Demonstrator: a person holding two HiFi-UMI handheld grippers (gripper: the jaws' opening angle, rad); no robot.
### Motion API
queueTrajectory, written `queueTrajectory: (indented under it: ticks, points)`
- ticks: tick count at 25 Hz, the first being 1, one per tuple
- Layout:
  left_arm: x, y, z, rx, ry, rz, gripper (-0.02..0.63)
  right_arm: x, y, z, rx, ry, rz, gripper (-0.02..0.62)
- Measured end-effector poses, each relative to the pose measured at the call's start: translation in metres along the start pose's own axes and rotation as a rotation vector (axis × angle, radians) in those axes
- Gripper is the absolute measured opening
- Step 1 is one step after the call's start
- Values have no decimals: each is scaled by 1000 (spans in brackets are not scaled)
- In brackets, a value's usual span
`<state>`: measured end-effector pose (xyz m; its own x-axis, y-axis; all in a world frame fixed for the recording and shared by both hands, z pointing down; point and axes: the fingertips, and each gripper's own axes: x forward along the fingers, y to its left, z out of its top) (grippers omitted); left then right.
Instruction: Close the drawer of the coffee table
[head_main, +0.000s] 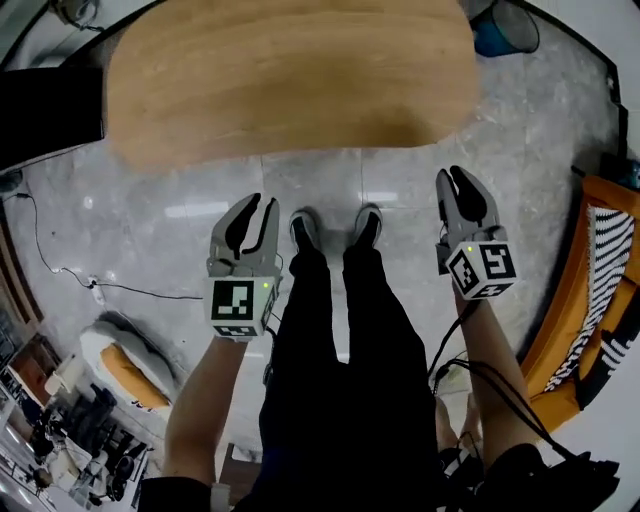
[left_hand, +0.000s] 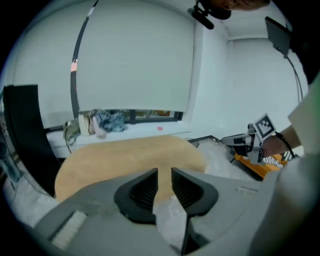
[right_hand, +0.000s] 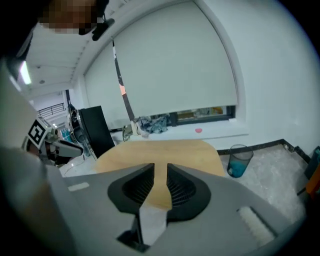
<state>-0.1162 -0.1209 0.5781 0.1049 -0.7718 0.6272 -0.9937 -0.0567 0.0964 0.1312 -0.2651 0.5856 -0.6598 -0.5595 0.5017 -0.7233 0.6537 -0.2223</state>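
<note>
The coffee table (head_main: 290, 80) is an oval with a light wood top, standing just ahead of my feet; no drawer shows in any view. My left gripper (head_main: 262, 203) hangs over the floor short of the table's near edge, its jaws a narrow gap apart with nothing between them. My right gripper (head_main: 452, 175) is level with it on the other side, also slightly parted and empty. In the left gripper view the left gripper (left_hand: 164, 172) looks across the table (left_hand: 130, 155). In the right gripper view the right gripper (right_hand: 160, 167) faces the table (right_hand: 165, 150) too.
The person's legs and black shoes (head_main: 335, 230) stand between the grippers. A blue bin (head_main: 505, 28) sits past the table's far right corner. An orange seat with a striped cushion (head_main: 590, 290) is at the right, a black cabinet (head_main: 50, 115) at the left, and a cable (head_main: 60, 270) crosses the floor.
</note>
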Motion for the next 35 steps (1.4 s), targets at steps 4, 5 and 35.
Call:
queueTrajectory:
  ticks: [4, 5, 35]
  points:
    - [-63, 18, 107, 32, -166, 84, 95, -40, 24, 105, -58, -144, 19, 62]
    - [-78, 22, 131, 33, -197, 103, 95, -51, 26, 131, -70, -178, 18, 55]
    - [-337, -2, 420, 125, -867, 99, 95, -232, 232, 465, -373, -784, 202, 2]
